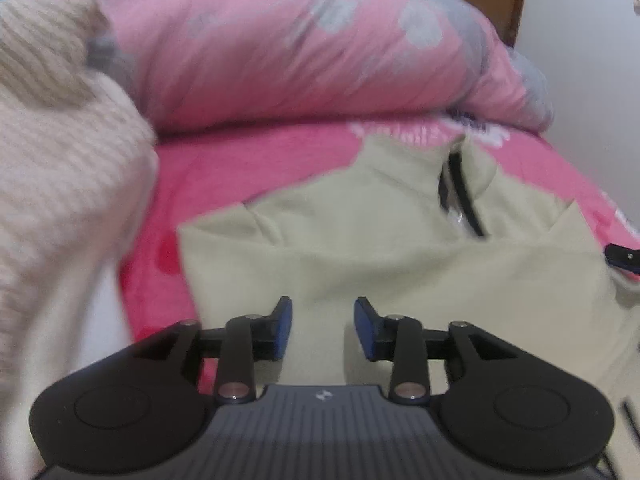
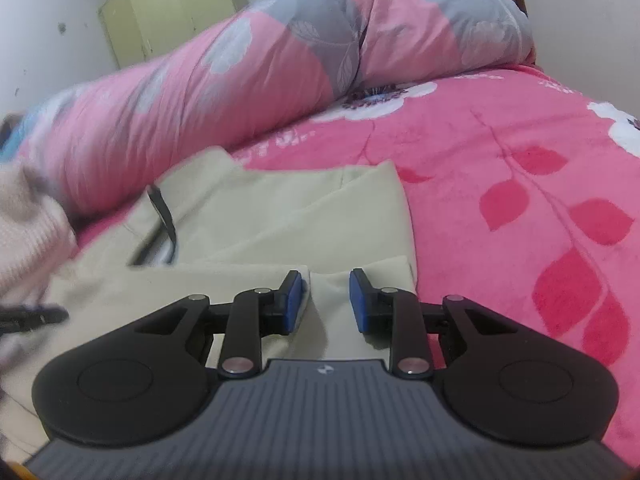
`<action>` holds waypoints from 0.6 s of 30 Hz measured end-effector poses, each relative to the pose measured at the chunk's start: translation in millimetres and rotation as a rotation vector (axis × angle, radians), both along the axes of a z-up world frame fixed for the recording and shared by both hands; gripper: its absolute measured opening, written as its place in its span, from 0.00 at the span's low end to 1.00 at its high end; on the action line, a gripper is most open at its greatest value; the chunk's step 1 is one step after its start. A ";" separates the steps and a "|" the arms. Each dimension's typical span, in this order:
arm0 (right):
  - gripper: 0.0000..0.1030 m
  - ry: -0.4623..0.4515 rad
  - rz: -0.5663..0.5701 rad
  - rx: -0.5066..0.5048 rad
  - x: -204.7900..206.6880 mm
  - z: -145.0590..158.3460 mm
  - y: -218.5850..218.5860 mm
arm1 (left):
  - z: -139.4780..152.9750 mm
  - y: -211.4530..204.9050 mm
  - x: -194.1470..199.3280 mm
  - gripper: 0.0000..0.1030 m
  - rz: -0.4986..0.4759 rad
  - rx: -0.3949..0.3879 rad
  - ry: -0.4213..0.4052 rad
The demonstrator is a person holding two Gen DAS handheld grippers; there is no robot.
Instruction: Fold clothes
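Observation:
A pale beige zip-neck garment (image 1: pixel 360 248) lies flat on the pink bed, its black zipper (image 1: pixel 460 196) pointing away from me. My left gripper (image 1: pixel 323 320) hovers open over its near-left part, with nothing gripped between the blue pads. In the right wrist view the same garment (image 2: pixel 280 216) shows folded layers. My right gripper (image 2: pixel 326 300) stands open over a folded edge near the garment's right side, and cloth lies under the gap. The left pad sits right by that edge. A dark fingertip of the right gripper (image 1: pixel 622 258) shows at the left view's right edge.
A cream ribbed knit sweater (image 1: pixel 52 160) is piled at the left, also visible as the sweater (image 2: pixel 28 232). A rolled pink and grey floral duvet (image 2: pixel 240 72) runs along the back of the pink flowered bedsheet (image 2: pixel 520 200). A green cabinet (image 2: pixel 168 12) stands by the wall.

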State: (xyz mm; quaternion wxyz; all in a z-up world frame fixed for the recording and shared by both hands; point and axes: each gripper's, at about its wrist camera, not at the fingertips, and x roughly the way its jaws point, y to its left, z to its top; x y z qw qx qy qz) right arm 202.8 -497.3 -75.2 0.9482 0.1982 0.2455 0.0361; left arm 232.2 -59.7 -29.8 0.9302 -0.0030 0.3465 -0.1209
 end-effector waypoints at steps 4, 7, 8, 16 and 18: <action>0.26 -0.091 -0.054 0.048 -37.9 36.1 -13.0 | 35.9 5.3 -36.3 0.55 -0.035 0.048 -0.146; 0.26 -0.102 -0.029 -0.021 -56.7 46.7 3.2 | 33.7 -1.7 -57.3 0.55 -0.083 0.043 -0.129; 0.26 -0.095 -0.001 -0.073 -58.3 45.4 15.7 | 27.1 -6.3 -62.4 0.55 -0.095 0.053 -0.112; 0.26 0.113 0.182 -0.453 -40.1 -4.9 97.5 | -24.2 -34.9 -80.7 0.55 -0.100 0.177 -0.046; 0.26 0.130 0.172 -0.476 -40.3 5.2 102.9 | -18.3 -35.0 -84.5 0.56 -0.074 0.166 -0.044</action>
